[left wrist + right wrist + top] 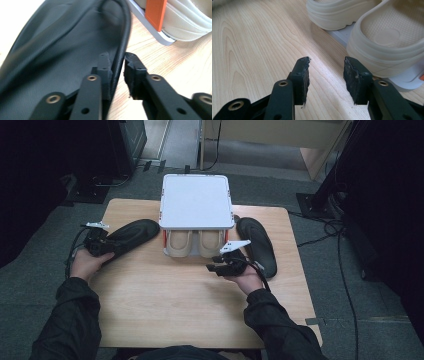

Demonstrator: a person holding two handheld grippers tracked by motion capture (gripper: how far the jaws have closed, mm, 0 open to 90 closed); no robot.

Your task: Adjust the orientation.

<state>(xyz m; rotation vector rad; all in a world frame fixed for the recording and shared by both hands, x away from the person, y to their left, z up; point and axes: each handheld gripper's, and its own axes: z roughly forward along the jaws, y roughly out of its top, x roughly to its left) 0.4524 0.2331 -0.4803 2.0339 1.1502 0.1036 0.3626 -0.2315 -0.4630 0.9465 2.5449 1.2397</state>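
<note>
Insole work is going on at the left side of the bench point(150, 305). The left gripper point(117, 67) is closing its fingers point(103, 72) on the rim of the left black insole point(131, 235); the rim is sitting in a narrow gap, one pad touching it, the other not quite. To do this well, the person is needing a deeper bite, so the thin edge is not slipping out when lifting.

The right gripper point(325, 80) is waiting half open and empty near the beige slippers point(352, 22), which are standing under the white tray point(196, 200).

The high view is showing the second insole point(257, 245) at the right. The left gripper view is giving the rim contact.
</note>
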